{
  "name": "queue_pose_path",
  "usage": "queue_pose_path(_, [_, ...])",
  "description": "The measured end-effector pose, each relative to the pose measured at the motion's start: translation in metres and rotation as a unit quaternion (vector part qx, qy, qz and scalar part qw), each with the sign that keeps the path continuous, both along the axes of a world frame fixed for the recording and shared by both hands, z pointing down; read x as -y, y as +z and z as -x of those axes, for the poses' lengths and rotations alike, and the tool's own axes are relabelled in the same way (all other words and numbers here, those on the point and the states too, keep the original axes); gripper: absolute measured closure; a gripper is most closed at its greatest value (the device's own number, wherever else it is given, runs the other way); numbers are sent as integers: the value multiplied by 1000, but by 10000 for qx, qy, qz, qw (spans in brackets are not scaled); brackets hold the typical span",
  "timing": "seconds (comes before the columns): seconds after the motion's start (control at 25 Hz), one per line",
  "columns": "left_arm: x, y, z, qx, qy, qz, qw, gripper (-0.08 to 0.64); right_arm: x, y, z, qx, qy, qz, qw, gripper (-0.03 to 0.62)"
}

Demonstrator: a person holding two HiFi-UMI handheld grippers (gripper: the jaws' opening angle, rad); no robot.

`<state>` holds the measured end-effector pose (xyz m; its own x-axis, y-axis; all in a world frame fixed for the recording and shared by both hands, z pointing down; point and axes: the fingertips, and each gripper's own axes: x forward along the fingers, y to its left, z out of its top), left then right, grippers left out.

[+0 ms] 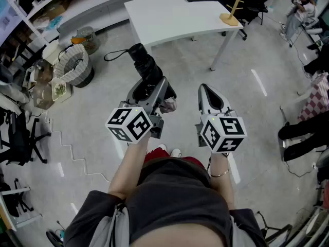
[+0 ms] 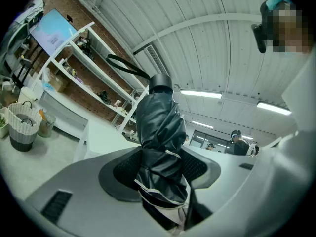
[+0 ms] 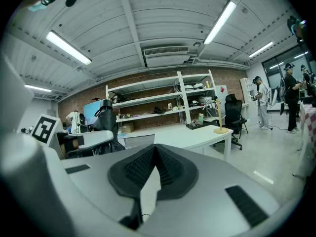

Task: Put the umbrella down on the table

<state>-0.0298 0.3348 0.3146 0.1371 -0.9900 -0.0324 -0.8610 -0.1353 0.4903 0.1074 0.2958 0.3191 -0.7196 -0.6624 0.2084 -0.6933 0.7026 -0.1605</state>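
Observation:
A folded black umbrella [image 1: 145, 66] in its shiny sleeve sticks out forward from my left gripper [image 1: 152, 92], which is shut on its lower part. In the left gripper view the umbrella [image 2: 158, 127] stands up between the two dark pads [image 2: 123, 169], its strap looping off at the top. My right gripper [image 1: 209, 95] is level beside it, about a hand's width to the right, shut with nothing in it; its pads [image 3: 170, 169] meet at the tips. The white table [image 1: 169, 15] stands ahead across open floor, also seen as the table [image 3: 195, 136] in the right gripper view.
A wooden stand [image 1: 232, 6] sits on the table's right corner. A woven basket [image 1: 74, 66] and clutter lie on the floor at left. Shelves [image 3: 163, 100] line the brick back wall. Office chairs and people stand at right [image 3: 261, 102].

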Motion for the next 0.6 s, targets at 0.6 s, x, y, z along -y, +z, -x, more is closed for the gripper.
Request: queue_pose_path(0.6, [9, -2, 1, 232, 223, 5, 9995, 327, 3, -4, 11, 465, -226, 60, 9986, 574])
